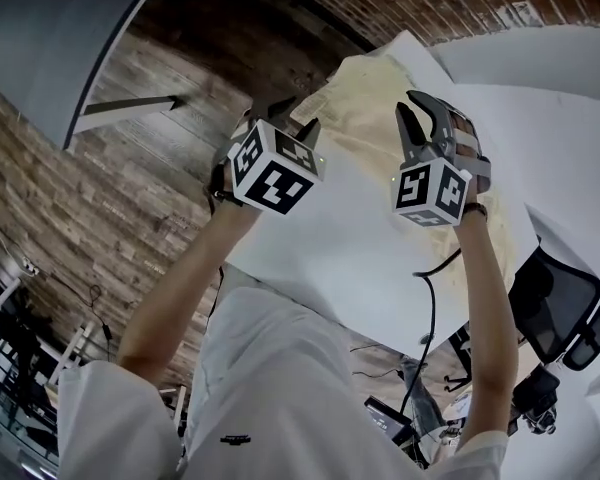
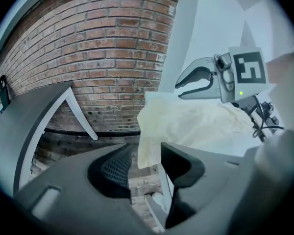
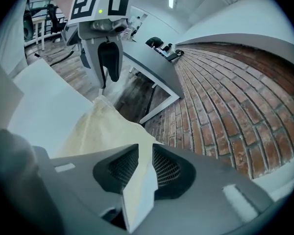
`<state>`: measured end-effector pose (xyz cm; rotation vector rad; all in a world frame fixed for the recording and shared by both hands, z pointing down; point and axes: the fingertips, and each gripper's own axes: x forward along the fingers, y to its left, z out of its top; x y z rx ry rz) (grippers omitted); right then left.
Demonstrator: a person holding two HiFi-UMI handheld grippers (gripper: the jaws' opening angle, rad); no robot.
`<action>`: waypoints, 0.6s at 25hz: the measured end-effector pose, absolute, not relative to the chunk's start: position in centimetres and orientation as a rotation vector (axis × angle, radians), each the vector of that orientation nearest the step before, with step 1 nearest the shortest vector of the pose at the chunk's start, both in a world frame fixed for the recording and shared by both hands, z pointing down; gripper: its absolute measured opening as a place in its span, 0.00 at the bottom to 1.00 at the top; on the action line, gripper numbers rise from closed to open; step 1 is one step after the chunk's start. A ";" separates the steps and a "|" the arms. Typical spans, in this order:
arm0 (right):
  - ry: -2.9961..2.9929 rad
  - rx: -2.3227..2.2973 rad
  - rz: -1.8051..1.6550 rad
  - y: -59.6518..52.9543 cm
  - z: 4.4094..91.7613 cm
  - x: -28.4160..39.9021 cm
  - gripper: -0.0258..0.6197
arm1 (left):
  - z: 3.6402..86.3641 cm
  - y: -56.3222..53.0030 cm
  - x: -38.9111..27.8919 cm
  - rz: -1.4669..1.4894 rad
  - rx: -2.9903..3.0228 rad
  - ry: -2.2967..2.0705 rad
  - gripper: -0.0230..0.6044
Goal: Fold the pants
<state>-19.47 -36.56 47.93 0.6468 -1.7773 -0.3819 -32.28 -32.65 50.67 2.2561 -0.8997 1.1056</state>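
Cream pants [image 1: 365, 98] lie spread over the far end of a white table [image 1: 360, 258]. My left gripper [image 1: 285, 118] hovers over the pants' left corner with its jaws open. In the left gripper view nothing sits between the left gripper [image 2: 144, 153] jaws; the pants [image 2: 196, 124] lie just beyond them. My right gripper [image 1: 420, 118] hangs above the pants' right part. The left gripper view shows the right gripper [image 2: 186, 84] jaws apart and empty. In the right gripper view the pants [image 3: 108, 131] and the table corner show through the narrow gap of the right gripper [image 3: 144, 153].
A brick wall [image 2: 103, 48] stands behind the table and wooden flooring [image 1: 170, 138] lies to the left. A grey bench frame [image 2: 44, 111] is off to the left. A black office chair [image 1: 560, 308] and cables are at the table's right side.
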 end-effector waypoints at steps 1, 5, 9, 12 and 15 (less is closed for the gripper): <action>-1.778 0.668 -0.367 -36.0 47.8 -19.1 0.18 | 50.5 -32.3 -32.0 1.108 2.266 -0.893 0.34; -1.786 0.784 -0.285 -33.9 46.9 -17.2 0.13 | 49.9 -30.5 -30.7 1.123 2.310 -0.880 0.32; -1.805 0.969 -0.137 -31.5 45.2 -13.8 0.08 | 49.3 -28.8 -28.9 1.147 2.368 -0.845 0.29; -1.777 1.079 -0.025 -29.0 44.6 -10.2 0.04 | 48.9 -27.2 -27.4 1.166 2.399 -0.820 0.25; -1.749 1.148 0.042 -26.5 44.1 -7.1 0.04 | 48.1 -25.6 -25.3 1.189 2.446 -0.814 0.18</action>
